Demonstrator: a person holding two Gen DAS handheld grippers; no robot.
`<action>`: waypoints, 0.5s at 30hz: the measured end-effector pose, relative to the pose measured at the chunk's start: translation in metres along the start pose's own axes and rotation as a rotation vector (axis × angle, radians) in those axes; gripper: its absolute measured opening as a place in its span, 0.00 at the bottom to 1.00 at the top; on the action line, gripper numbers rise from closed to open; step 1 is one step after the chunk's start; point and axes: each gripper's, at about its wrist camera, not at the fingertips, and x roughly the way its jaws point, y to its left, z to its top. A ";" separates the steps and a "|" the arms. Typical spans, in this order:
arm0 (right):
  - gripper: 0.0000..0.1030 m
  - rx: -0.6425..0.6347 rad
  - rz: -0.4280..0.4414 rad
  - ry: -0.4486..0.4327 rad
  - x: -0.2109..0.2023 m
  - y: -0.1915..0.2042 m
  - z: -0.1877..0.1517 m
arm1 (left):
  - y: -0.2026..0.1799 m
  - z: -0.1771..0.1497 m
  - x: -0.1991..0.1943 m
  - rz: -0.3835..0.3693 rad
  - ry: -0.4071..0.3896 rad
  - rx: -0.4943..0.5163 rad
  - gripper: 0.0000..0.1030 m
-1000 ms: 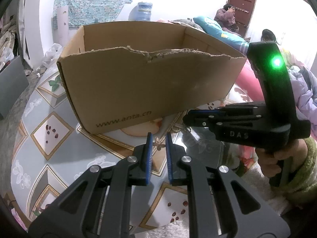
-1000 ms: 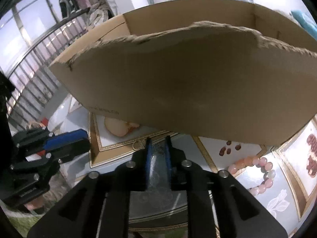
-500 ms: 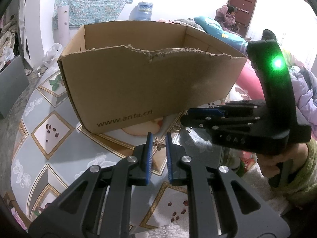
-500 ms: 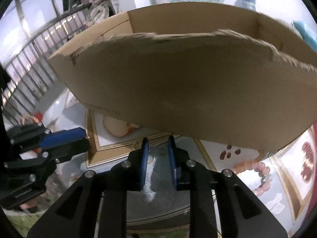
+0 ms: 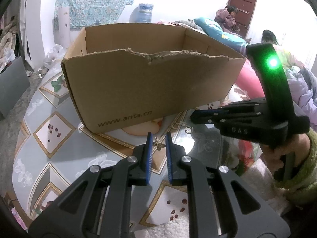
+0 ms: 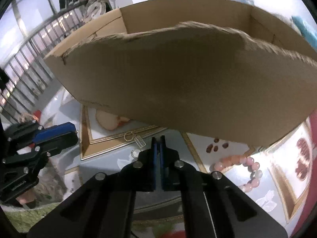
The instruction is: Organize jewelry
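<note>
An open cardboard box point(image 5: 150, 87) point(image 6: 178, 79) with a torn front rim stands on the patterned table point(image 5: 55, 130). My left gripper point(image 5: 158, 138) hovers just before its front wall, jaws a narrow gap apart with nothing pressed between them; a small gold butterfly charm point(image 5: 160, 144) lies on the table under the gap. My right gripper point(image 6: 158, 140) point(image 5: 193, 117) is shut with nothing visible between its pads. A gold ring earring with a rectangular charm point(image 6: 134, 137) lies just left of its tips. A pink bead bracelet point(image 6: 237, 168) lies on the right.
My left gripper point(image 6: 75, 133) shows at the left edge of the right wrist view. A small clear hoop point(image 6: 135, 152) and a thin ring point(image 5: 188, 130) lie on the table. Bedding and seated persons point(image 5: 227, 17) are behind the box. The table edge runs close under both grippers.
The right gripper's jaws have gone from a small gap to fully shut, and the ring earring that lay between them now lies left of the tips. The left gripper has not moved.
</note>
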 end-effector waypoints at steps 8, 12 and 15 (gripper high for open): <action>0.02 0.096 0.115 -0.067 -0.028 -0.017 -0.003 | -0.006 0.001 -0.012 0.016 -0.015 0.017 0.11; 0.02 0.098 0.149 -0.116 -0.049 -0.016 -0.001 | -0.013 0.002 -0.017 0.024 -0.027 0.025 0.11; 0.02 0.093 0.168 -0.149 -0.062 -0.013 0.004 | -0.017 0.004 -0.023 0.027 -0.040 0.030 0.11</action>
